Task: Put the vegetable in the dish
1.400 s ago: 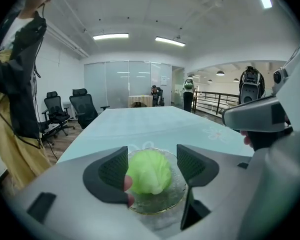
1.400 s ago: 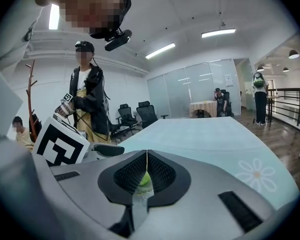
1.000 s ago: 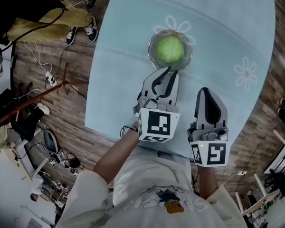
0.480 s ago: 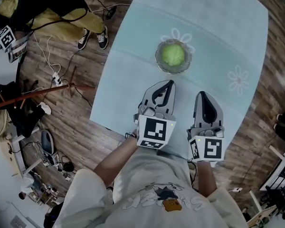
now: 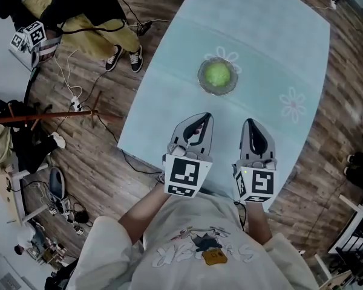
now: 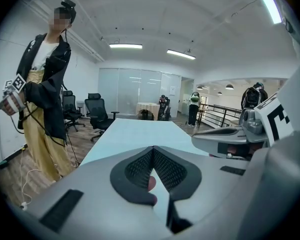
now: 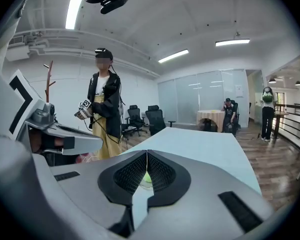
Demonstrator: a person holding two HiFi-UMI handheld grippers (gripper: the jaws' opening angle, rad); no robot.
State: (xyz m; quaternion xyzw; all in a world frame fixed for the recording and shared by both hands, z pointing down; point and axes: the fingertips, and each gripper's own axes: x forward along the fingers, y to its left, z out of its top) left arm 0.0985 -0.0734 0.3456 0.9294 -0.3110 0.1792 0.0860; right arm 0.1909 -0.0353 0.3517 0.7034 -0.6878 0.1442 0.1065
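vegetable (image 5: 218, 74) in dish (image 5: 201, 83), well beyond shut jaws

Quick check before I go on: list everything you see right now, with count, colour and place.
vegetable: one, green, round, in the dish
dish: one, clear, on the table, ahead of both grippers
table: one, pale blue cloth with flower prints
bystander: one, black jacket, yellow trousers, standing left of the table
coat stand: one, reddish, left of the table
office chairs: at least two, black, far end of the room
left gripper: one, grey, jaws shut, empty, over the table's near end
right gripper: one, grey, jaws shut, empty, beside the left gripper
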